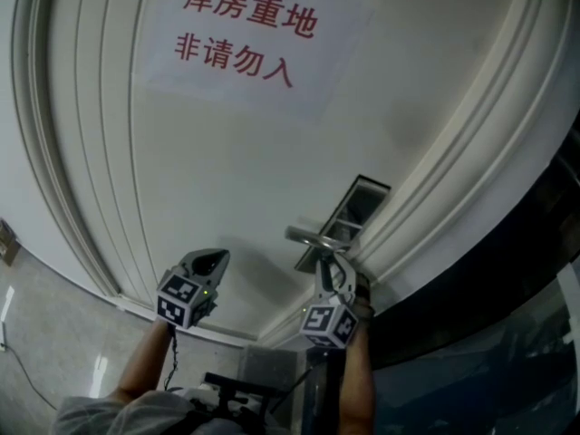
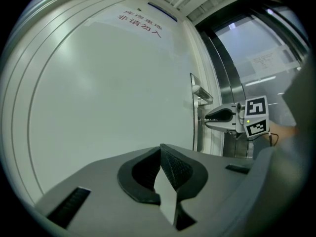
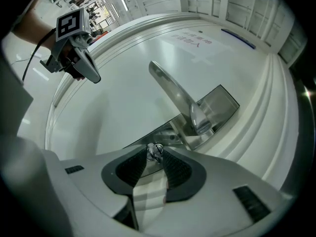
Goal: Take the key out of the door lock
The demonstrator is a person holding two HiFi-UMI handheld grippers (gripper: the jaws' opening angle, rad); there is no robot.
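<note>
1. Right gripper [image 3: 154,154]: jaws apart, tips on either side of the key [image 3: 155,149] head. The pads look clear of it, though the view is tight.
2. The key sits in the door lock [image 3: 219,105], with the handle [image 3: 173,90] at 1 o'clock from it.
3. Step: grasp not yet made. Next move: close on the head and pull straight out.
4. Left gripper [image 2: 160,149]: jaws together, empty, facing the bare door [image 2: 108,93].
5. No containers in view; only the lock holds anything.

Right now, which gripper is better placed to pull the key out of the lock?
Right. The key sits between the slightly parted jaw tips of the right gripper, at the lock plate under the handle. The left gripper is shut and faces the bare door, away from the lock.
</note>
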